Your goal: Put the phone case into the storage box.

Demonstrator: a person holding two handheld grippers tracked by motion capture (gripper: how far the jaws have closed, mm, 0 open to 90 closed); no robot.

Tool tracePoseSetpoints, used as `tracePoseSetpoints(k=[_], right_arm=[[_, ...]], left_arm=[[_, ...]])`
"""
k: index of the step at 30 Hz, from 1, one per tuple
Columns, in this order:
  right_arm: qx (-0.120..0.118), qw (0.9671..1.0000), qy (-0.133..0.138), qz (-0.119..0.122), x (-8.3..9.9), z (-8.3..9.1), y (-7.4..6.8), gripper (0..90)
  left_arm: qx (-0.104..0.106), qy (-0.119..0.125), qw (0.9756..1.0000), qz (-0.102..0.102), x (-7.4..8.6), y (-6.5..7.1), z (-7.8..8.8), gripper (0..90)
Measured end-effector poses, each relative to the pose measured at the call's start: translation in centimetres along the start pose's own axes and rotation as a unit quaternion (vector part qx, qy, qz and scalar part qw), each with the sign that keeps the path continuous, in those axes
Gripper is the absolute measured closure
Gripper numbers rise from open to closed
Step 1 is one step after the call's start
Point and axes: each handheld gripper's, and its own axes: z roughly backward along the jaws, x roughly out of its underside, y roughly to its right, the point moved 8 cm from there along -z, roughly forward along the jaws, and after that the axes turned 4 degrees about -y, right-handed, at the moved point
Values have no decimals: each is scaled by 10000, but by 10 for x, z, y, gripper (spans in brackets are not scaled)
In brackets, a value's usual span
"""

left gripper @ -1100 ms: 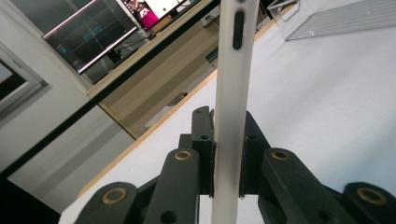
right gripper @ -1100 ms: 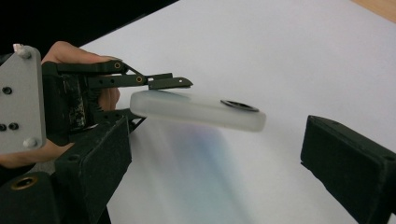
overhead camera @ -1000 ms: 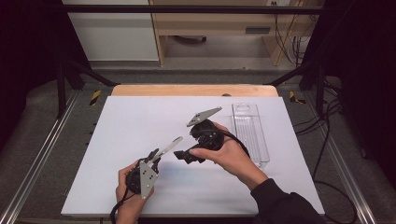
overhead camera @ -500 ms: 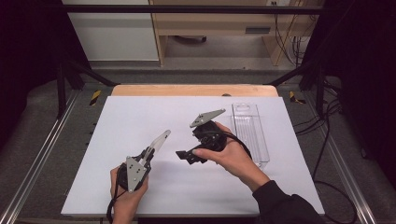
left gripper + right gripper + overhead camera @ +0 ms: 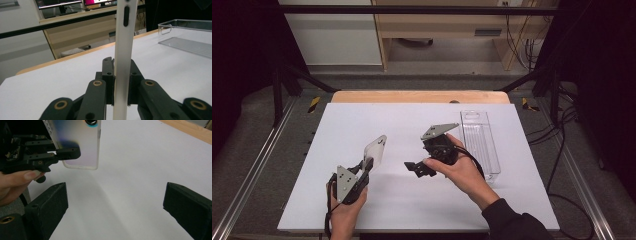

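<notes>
Your left gripper [image 5: 362,172] is clamped on the lower end of the phone case [image 5: 375,148], holding it tilted above the white table [image 5: 362,120]; a second ago that hand pointed more toward your right hand, and now the case leans to 1 o'clock. Your right gripper [image 5: 419,169], at 3 o'clock from the case and apart from it, has just been opening its jaws, with nothing between them. That looks like readying for a handover. The clear tray [image 5: 480,142] waits beyond, at 2 o'clock.
</notes>
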Motion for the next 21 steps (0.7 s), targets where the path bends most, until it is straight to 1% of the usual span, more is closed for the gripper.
tracePoseSetpoints(k=[1,2,3,5,7,8,9,11,12,13,14,15,16,17,18,19,21], right_arm=[[29,10000,63,-7,2,-2,1,65],[16,10000,90,-26,3,-2,0,65],[36,9999,125,-39,4,-3,1,66],[58,9997,218,-105,5,-5,1,68],[80,9995,283,-113,6,-6,0,69],[80,9995,283,-113,6,-6,0,69],[110,9992,366,-129,6,-8,-1,70],[150,9988,455,-123,6,-9,-2,72],[152,9985,501,-134,6,-10,-4,74],[136,9983,549,-143,6,-10,-5,77],[136,9983,549,-143,6,-10,-5,77],[107,9978,628,-165,5,-13,-9,71],[107,9978,628,-165,5,-13,-9,71],[65,9973,697,-199,5,-16,-12,68],[65,9973,697,-199,5,-16,-12,68],[62,9968,764,-225,4,-21,-14,68],[68,9966,791,-225,4,-22,-15,68]], left_arm=[[38,9,9999,103,0,0,0,806],[38,9,9999,103,0,0,0,806],[86,18,9997,224,0,0,1,806],[136,33,9992,372,0,-1,1,806],[171,38,9986,500,1,-1,2,806],[171,38,9986,500,1,-1,2,806],[217,46,9975,677,1,-2,3,806],[265,41,9963,816,2,-3,3,806],[265,41,9963,816,2,-3,3,806],[302,56,9950,950,2,-4,4,806],[302,56,9950,950,2,-4,4,806],[315,50,9945,999,3,-5,4,806],[322,53,9940,1045,3,-5,5,806],[306,60,9934,1103,3,-7,6,806],[337,61,9927,1158,4,-7,6,806],[351,67,9911,1281,4,-9,8,806],[350,68,9906,1317,5,-9,8,806]])
